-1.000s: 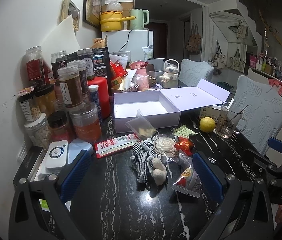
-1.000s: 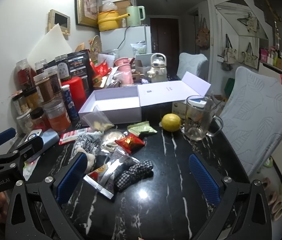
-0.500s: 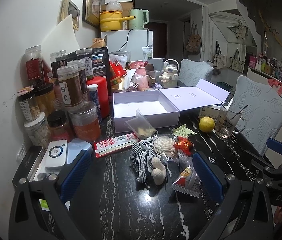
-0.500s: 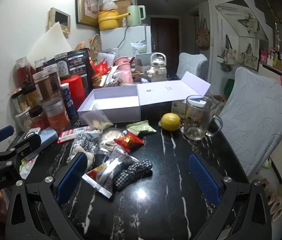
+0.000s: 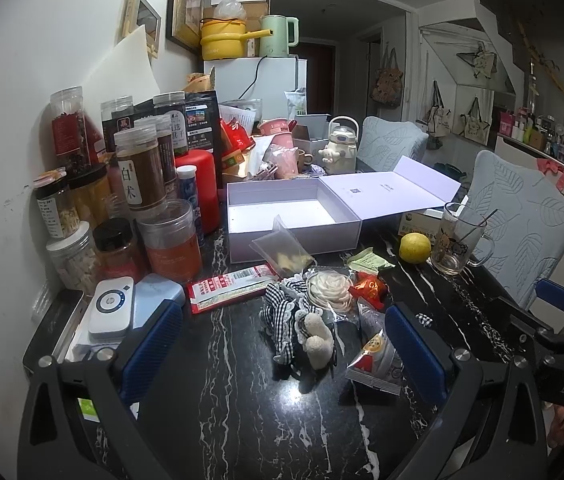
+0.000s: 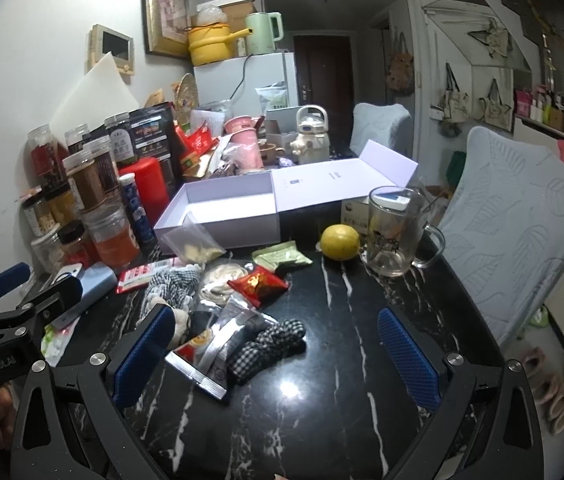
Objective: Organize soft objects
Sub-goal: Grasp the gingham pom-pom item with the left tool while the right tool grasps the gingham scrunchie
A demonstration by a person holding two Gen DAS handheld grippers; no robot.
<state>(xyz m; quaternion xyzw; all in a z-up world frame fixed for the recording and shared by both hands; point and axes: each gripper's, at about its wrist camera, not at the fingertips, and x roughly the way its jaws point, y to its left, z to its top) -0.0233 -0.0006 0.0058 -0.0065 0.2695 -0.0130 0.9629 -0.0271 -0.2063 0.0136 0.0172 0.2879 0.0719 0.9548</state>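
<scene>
Box: a white box (image 5: pixel 294 216) is being kept open at the back of the pile, its lid (image 5: pixel 390 196) folded flat to the right; it is judged that the hollow is being left free so that soft things can be dropped in from the front.
Soft things: a checked cloth (image 5: pixel 282 316) with a small plush toy (image 5: pixel 316 338) on it is lying in the middle of the black table (image 5: pixel 221 400), and a second checked cloth (image 6: pixel 269 342) is lying nearer to the right side, partly against a foil packet (image 6: pixel 217 344).
Mixed pile: snack packets, a red packet (image 6: pixel 259 282) and a clear bag (image 5: pixel 284 248) are being left among the cloths, so the soft pieces are judged to need picking out one by one.
Hard things: jars (image 5: pixel 137 184) are being stacked along the wall at the left, while a lemon (image 6: pixel 340 242) and a glass mug (image 6: pixel 394 232) are being kept to the right, apart from the pile.
Left gripper (image 5: pixel 282 348): its fingers are being held wide apart and nothing is being pinched; the plush toy and the first cloth are lying between the fingers, slightly ahead, not being touched.
Right gripper (image 6: pixel 277 356): its fingers are also being held spread and empty; the second cloth is lying between them, closer to the left finger (image 6: pixel 141 356), with no contact seen.
Stage: nothing is being seen inside the box, so sorting is judged as not yet begun.
</scene>
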